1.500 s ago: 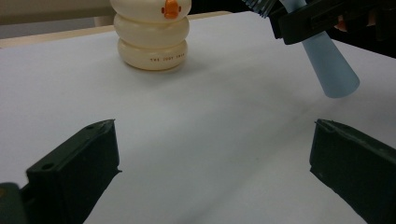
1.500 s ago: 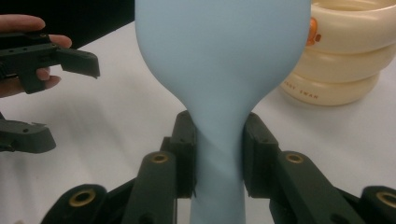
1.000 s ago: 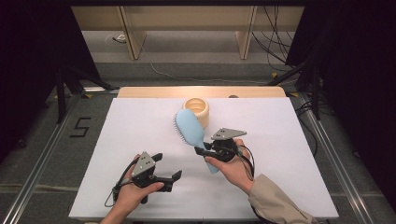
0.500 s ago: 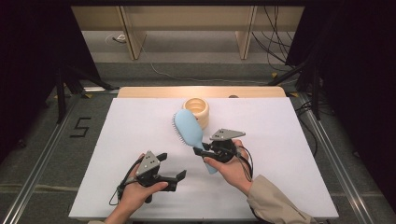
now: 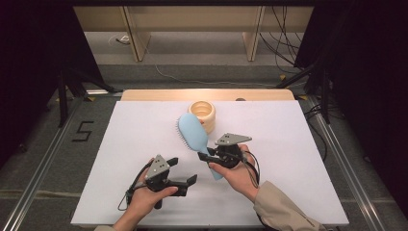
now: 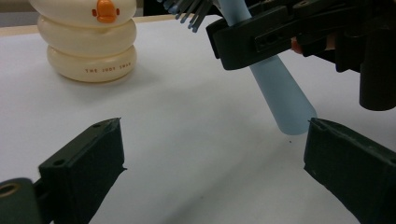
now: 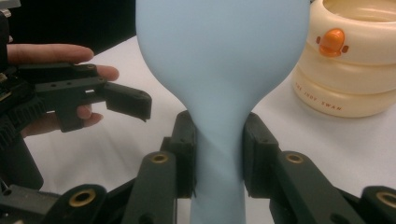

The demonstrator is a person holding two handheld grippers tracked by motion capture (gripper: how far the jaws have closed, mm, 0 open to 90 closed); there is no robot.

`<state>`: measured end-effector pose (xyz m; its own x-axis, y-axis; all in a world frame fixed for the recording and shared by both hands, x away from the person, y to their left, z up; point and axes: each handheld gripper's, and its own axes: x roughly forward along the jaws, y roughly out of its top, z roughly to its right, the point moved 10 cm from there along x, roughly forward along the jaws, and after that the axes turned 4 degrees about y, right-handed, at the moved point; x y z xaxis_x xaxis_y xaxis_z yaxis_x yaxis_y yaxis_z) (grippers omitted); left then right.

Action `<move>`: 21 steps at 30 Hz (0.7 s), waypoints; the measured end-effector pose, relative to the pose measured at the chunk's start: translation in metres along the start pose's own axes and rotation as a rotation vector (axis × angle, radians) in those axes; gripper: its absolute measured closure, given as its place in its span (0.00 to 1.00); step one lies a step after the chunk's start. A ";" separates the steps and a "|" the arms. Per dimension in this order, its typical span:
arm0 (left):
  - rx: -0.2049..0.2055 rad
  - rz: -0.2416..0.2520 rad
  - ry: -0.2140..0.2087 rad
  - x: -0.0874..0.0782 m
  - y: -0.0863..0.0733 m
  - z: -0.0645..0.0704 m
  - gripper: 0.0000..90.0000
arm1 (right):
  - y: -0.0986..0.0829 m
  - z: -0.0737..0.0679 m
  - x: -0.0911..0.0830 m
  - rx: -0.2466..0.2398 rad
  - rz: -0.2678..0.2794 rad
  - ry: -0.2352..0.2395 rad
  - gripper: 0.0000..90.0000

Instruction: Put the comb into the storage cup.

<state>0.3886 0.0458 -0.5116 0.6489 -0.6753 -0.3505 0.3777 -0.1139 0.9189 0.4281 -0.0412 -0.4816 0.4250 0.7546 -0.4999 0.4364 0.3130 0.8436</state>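
A light blue hairbrush [image 5: 193, 132] is held off the white table, head toward the back and bristles facing left. My right gripper [image 5: 209, 155] is shut on the brush's neck, and in the right gripper view the jaws clamp the brush [image 7: 219, 56] on both sides, right gripper [image 7: 218, 161]. My left gripper [image 5: 184, 170] is open, just left of the handle's end. In the left gripper view the handle [image 6: 284, 95] tip hangs above the right jaw, with the left gripper [image 6: 215, 140] holding nothing and the right gripper [image 6: 299, 32] above.
A cream ringed container with an orange duck mark [image 5: 202, 113] stands at the back centre, just behind the brush head; the same container [image 6: 88, 42] [image 7: 350, 65] sits close by. The white table [image 5: 298, 144] has bare room left and right.
My left gripper has slid a little to the right, closer to the brush's handle end. The right gripper and the brush have hardly moved.
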 end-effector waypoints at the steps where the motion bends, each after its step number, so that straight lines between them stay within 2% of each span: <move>1: -0.002 0.002 -0.002 0.001 0.000 0.001 0.05 | 0.000 0.000 0.000 -0.002 0.000 0.000 0.78; 17: -0.024 0.000 -0.041 0.020 0.004 0.014 0.09 | -0.001 -0.004 0.003 0.000 0.004 0.006 0.78; 21: -0.044 0.003 -0.050 0.024 0.006 0.016 0.10 | -0.001 -0.005 0.004 -0.001 0.003 0.007 0.78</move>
<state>0.3962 0.0171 -0.5113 0.6163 -0.7115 -0.3376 0.4057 -0.0806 0.9105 0.4252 -0.0359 -0.4833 0.4212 0.7595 -0.4958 0.4343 0.3110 0.8454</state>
